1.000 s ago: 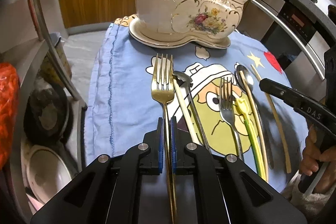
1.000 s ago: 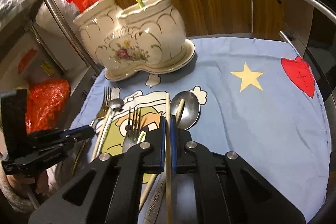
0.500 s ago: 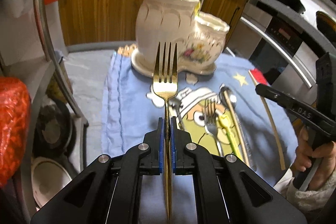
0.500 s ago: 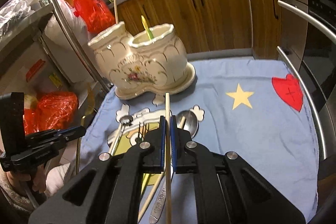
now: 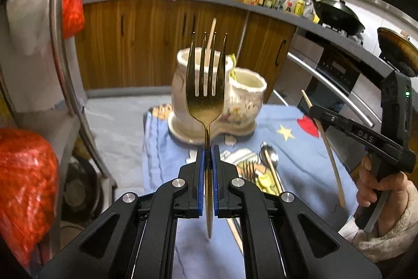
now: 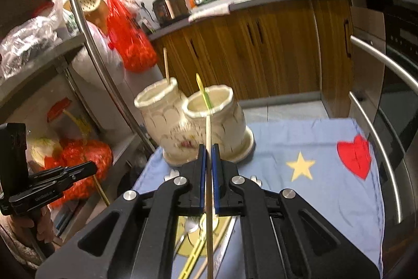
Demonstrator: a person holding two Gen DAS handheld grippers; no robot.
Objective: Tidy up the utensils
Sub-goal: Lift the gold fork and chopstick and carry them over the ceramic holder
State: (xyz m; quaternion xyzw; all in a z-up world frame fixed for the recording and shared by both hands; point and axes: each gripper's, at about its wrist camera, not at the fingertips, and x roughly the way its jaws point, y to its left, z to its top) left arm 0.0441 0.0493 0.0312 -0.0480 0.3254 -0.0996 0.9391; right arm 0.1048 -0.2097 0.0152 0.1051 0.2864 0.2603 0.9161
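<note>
Gold fork [image 5: 205,93] in left gripper [image 5: 208,152]

- The left gripper [image 5: 208,148] is black, with blue pads and silver round screws.
- The right gripper [image 6: 208,148] looks the same.
- The right hand [image 5: 381,187] wears a fluffy cream sleeve [image 5: 386,239].

Glossy gold metal fork [image 5: 205,98], matt pale wooden chopstick [image 6: 208,132], glazed ceramic holder [image 6: 193,127], soft blue cloth [image 6: 300,143]
</note>
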